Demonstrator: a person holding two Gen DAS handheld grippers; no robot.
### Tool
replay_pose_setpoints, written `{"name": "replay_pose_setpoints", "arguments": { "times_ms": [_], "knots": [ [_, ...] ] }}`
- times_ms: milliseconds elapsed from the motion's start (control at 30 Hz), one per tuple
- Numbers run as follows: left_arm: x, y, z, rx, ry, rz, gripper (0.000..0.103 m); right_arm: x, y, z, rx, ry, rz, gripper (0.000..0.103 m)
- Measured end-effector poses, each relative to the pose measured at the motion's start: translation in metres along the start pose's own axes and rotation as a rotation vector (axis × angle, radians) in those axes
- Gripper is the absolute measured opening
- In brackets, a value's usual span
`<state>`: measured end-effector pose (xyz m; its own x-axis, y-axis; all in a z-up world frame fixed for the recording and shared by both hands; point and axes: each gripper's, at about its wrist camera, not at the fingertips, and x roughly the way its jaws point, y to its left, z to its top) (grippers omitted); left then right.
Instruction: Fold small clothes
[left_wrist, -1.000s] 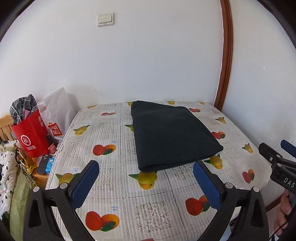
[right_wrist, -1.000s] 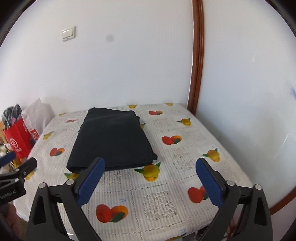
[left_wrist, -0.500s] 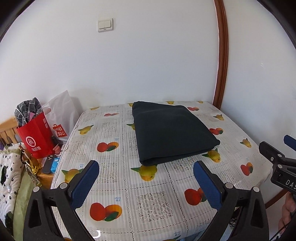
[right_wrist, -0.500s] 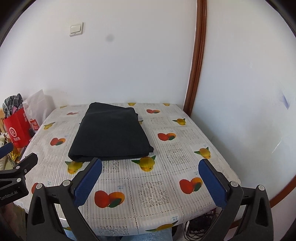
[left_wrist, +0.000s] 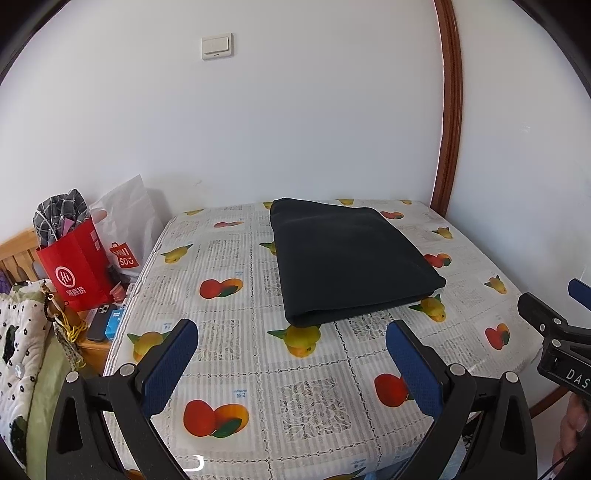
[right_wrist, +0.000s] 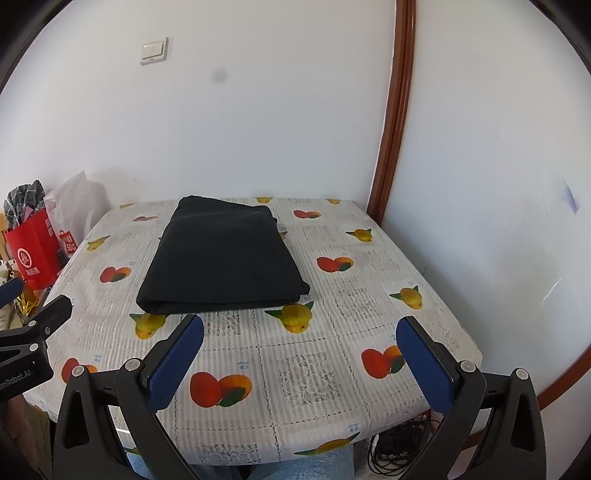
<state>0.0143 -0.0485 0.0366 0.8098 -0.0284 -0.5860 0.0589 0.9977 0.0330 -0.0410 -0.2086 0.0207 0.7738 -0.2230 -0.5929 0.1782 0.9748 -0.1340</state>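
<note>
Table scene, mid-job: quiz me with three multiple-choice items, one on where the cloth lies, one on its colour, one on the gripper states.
1. Where is the cloth?
A. on the table, toward the far wall
B. in the red bag
C. hanging off the near edge

2. What colour is it?
A. white
B. black
C. red

3. How are the left gripper and right gripper?
A. both shut on the cloth
B. one open, one shut
C. both open, holding nothing

Answers: 1 A, it lies flat there, folded, short of the near edge. 2 B, dark against the fruit print. 3 C, each pair of blue pads stands wide apart above bare tablecloth.
</note>
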Motion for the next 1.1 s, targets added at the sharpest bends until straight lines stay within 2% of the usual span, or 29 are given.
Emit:
{"name": "replay_pose_setpoints", "arguments": {
  "times_ms": [1100],
  "knots": [
    [0.0010, -0.0053, -0.0018, 0.003, 0.007, -0.003, 0.103, -0.0017, -0.0073, -0.0022, 0.020, -0.005, -0.004, 0.102]
  ]
}}
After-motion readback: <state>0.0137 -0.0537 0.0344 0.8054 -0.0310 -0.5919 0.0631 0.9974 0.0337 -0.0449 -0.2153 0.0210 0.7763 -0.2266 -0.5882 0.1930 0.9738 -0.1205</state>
